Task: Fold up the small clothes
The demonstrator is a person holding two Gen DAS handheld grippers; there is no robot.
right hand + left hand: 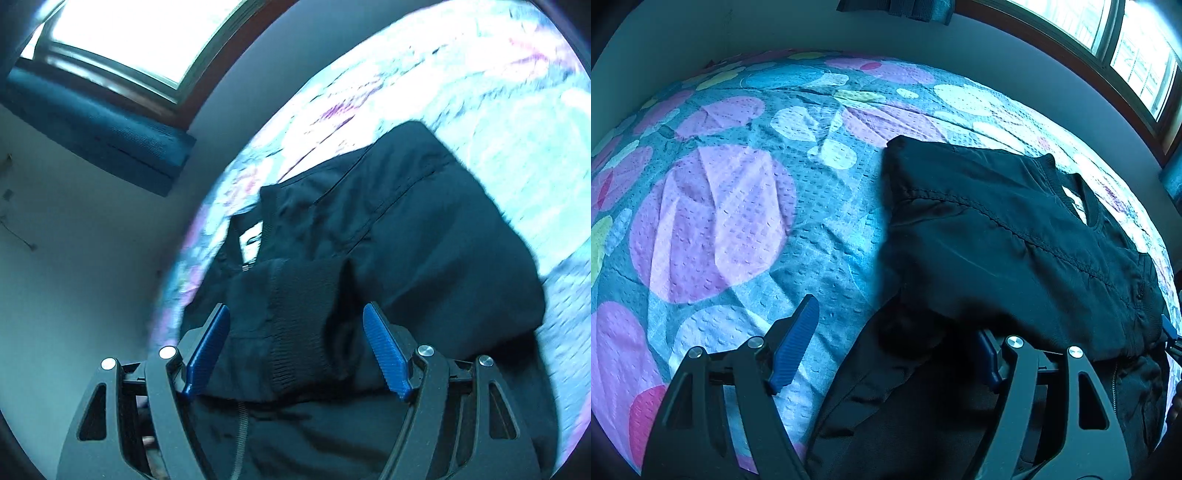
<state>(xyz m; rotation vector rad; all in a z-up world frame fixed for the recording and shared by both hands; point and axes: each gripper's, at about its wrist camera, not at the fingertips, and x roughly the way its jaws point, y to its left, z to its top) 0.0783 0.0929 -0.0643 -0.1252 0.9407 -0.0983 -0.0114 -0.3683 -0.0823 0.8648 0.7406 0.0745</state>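
Observation:
A small black jacket [1015,236] lies partly folded on the bed, its collar with a white label toward the window side. My left gripper [894,347] is open at the jacket's left edge; its left blue pad [796,347] is over the bedspread and its right pad is half hidden under the cloth. In the right wrist view the jacket [424,240] fills the middle. My right gripper [295,350] is open, and the ribbed cuff [303,321] of a sleeve lies between its blue pads, not clamped.
The bedspread [713,221] has large pink, white and yellow spots on teal and spreads left of the jacket. A grey wall and a window [1126,48] run behind the bed. A teal curtain [96,136] hangs under the window at left.

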